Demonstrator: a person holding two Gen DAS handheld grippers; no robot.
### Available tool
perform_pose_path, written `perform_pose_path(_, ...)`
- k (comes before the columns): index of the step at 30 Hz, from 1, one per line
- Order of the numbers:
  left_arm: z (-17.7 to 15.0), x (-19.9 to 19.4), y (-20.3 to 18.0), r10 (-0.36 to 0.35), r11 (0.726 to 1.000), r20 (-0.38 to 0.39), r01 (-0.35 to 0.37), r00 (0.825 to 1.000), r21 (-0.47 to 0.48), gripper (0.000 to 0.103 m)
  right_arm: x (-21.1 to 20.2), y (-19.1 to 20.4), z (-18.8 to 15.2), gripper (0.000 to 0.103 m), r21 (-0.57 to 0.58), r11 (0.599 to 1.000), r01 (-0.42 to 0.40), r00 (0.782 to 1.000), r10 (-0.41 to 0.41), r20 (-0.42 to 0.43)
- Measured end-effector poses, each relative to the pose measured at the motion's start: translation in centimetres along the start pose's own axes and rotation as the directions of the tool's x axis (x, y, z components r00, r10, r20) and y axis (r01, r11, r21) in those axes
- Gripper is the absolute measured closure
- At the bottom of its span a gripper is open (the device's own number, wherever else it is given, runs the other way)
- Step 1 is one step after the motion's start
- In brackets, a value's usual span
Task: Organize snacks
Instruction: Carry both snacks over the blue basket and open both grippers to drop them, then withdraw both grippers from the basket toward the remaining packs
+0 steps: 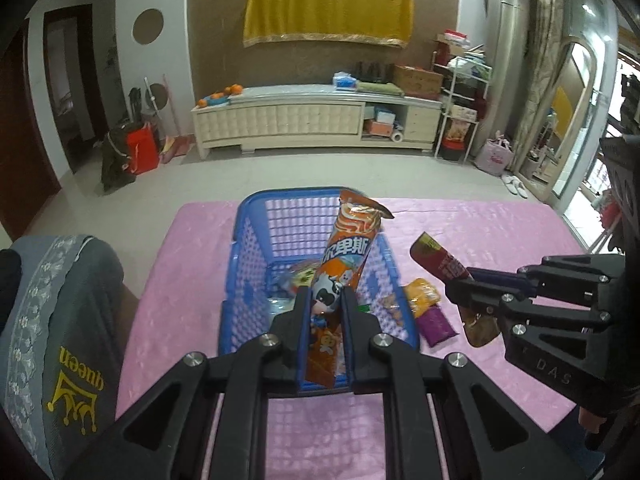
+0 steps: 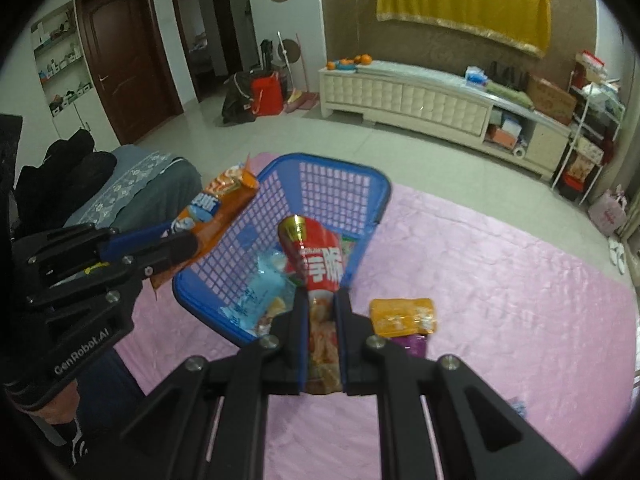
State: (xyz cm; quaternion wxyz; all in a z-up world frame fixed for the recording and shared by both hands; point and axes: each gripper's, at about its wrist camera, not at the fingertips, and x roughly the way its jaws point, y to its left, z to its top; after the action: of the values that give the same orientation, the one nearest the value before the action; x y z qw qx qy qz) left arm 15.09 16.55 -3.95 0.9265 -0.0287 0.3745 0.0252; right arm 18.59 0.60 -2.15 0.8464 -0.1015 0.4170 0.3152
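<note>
Left tongs (image 1: pixel 325 300) pinch the orange snack packet (image 1: pixel 348 248) above the blue basket (image 1: pixel 248 248), right tongs (image 2: pixel 321 300) clamp the red snack packet (image 2: pixel 316 256) at the basket's 3 o'clock side; both seem light, crinkly, slippery, best gripped near sealed ends.

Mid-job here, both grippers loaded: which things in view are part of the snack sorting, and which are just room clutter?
Job:
left gripper shut on orange snack packet
right gripper shut on red snack packet
blue basket
yellow packet and purple packet on the pink cloth

Clutter:
TV cabinet
yellow drape
grey chair cover
</note>
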Motion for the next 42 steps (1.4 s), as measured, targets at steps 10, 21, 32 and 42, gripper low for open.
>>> perform_pose_path(10, -0.8, 4.4, 3.6, 0.019, 0.999, -0.075, -0.022, 0.997, -0.045, 0.09, 4.6, 1.3, 1.0, 0.088, -0.009, 1.0, 0.009, 0.996, -0.009, -0.083)
perform_pose_path(21, -0.8, 7.8, 4.4, 0.01, 0.999, -0.115, -0.013, 0.993, -0.029, 0.089, 8.1, 2.2, 1.9, 0.087, -0.055, 0.996, 0.067, 0.988, -0.074, -0.133)
perform_pose_path(32, -1.2, 5.7, 3.8, 0.038, 0.999, -0.089, -0.035, 0.995, 0.029, 0.044, 7.2, 1.9, 2.1, 0.036, -0.05, 0.994, 0.097, 0.987, -0.103, -0.121)
perform_pose_path(42, -0.9, 1.1, 2.2, 0.021, 0.999, -0.013, -0.021, 1.0, 0.036, 0.023, 2.0, 1.7, 0.7, 0.021, -0.073, 0.992, 0.098, 0.994, -0.101, -0.03)
